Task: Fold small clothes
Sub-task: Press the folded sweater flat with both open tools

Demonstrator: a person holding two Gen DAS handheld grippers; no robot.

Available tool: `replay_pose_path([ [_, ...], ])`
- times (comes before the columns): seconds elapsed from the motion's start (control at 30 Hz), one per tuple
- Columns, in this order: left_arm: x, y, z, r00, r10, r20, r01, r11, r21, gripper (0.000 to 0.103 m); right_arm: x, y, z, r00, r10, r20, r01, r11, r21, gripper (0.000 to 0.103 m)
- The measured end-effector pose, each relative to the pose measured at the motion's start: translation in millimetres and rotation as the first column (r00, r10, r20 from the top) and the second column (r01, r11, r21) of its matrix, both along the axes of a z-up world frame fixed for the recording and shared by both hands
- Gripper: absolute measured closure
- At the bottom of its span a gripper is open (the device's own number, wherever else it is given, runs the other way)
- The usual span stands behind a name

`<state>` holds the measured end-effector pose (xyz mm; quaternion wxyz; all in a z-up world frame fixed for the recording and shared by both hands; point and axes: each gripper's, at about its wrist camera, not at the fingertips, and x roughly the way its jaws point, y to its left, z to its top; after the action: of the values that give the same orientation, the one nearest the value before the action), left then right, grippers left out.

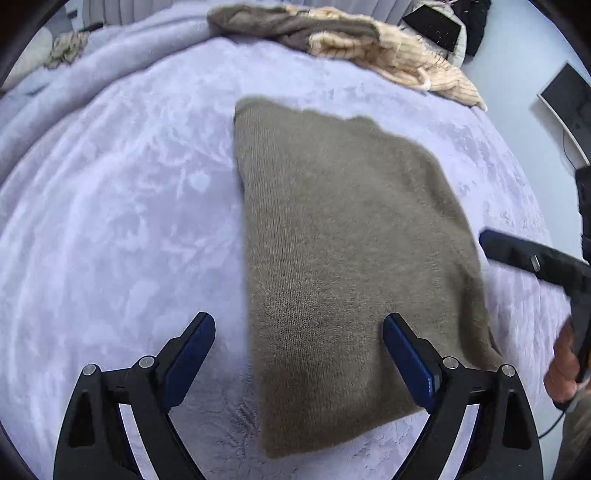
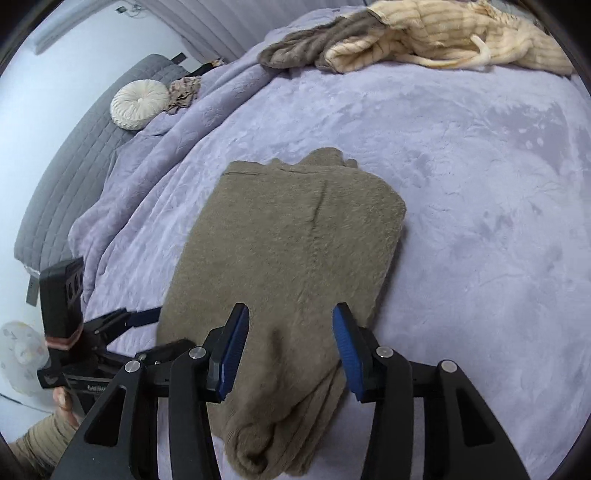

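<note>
Olive knitted sweater [image 1: 351, 258] was laid folded on the lavender bed blanket [image 1: 110, 221]; left gripper [image 1: 299, 332] was spread wide, right gripper [image 2: 290, 332] released, above its near end.

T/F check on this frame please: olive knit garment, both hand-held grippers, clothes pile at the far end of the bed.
1. The olive-brown knit garment lies folded on the lilac plush blanket. True.
2. The left hand-held gripper is clamped on the garment. False: its jaws stand wide open, pressing nothing.
3. A cream ribbed garment lies in the far pile. True.
4. The right hand-held gripper hangs over bare blanket. False: it hangs over the garment's near end.
5. The round cream cushion sits on the olive garment. False: it lies far off, beside the blanket's edge.
</note>
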<state>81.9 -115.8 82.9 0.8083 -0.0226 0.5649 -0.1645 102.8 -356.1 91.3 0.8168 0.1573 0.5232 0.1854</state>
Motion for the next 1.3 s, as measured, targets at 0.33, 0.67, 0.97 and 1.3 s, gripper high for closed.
replay_pose_path([
  [0.33, 9.3, 1.3, -26.2, 0.999, -0.004, -0.038, 0.006, 0.999, 0.036, 0.009, -70.2, 58.4, -9.6, 0.983, 0.181, -0.008, -0.182, 0.983, -0.024, 0.052],
  [0.67, -1.9, 8.3, -15.8, 1.0, -0.014, -0.025, 0.015, 0.999, 0.047, 0.009, -86.0, 7.6, -20.9, 0.999, -0.008, -0.034, 0.006, 0.999, -0.045, 0.05],
  [0.97, 40.0, -7.1, -20.5, 1.0, -0.004, -0.031, 0.008, 0.993, 0.121, 0.008, -51.2, 32.6, -2.7, 0.999, 0.043, 0.033, -0.042, 0.999, -0.031, 0.036],
  [1.3, 80.9, -14.5, 5.7, 1.0, -0.001, 0.014, -0.001, 0.992, 0.123, 0.007, -20.3, 48.4, 2.8, 0.993, 0.051, 0.107, 0.003, 0.895, -0.447, 0.036],
])
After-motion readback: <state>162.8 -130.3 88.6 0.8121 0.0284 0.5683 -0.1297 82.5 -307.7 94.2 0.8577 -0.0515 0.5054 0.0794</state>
